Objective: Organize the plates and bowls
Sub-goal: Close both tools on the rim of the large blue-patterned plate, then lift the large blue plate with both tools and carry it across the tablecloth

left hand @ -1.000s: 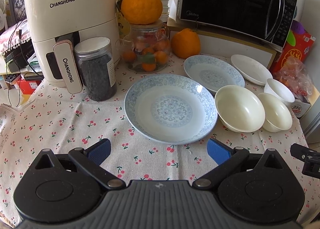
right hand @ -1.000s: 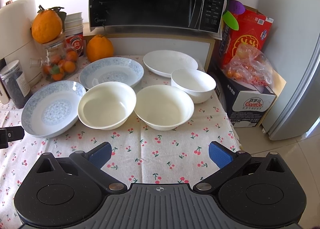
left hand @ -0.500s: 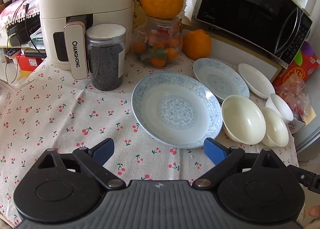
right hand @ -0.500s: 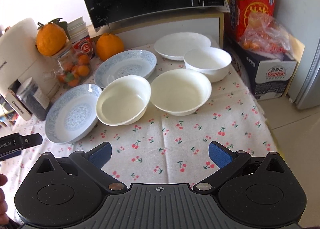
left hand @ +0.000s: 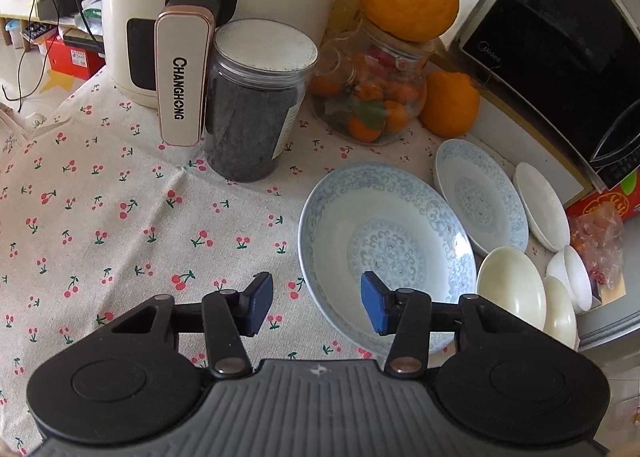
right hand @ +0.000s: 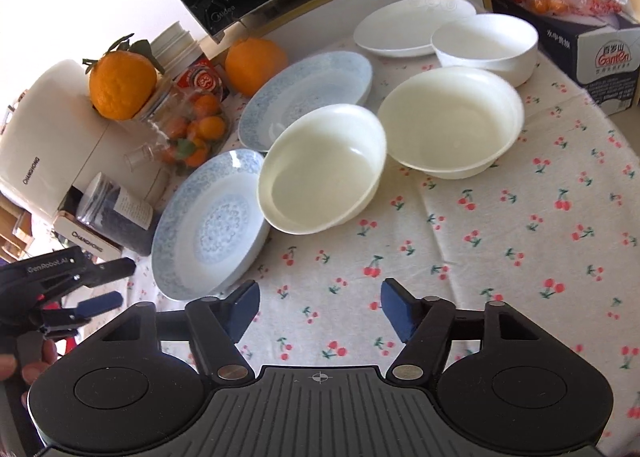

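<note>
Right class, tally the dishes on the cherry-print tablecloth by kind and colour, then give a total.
Blue-patterned plates: 2, near and far
White plate: 1
Cream bowls: 2, left and right
White bowl: 1
Total: 6

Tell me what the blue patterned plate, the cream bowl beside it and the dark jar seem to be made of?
Blue patterned plate: probably glazed porcelain, glossy with a printed scroll pattern. Cream bowl: smooth and shiny with soft highlights, so glazed ceramic or melamine; the look leaves it open. Dark jar: clear plastic by its look, with a flat pale lid and a paper label.
</note>
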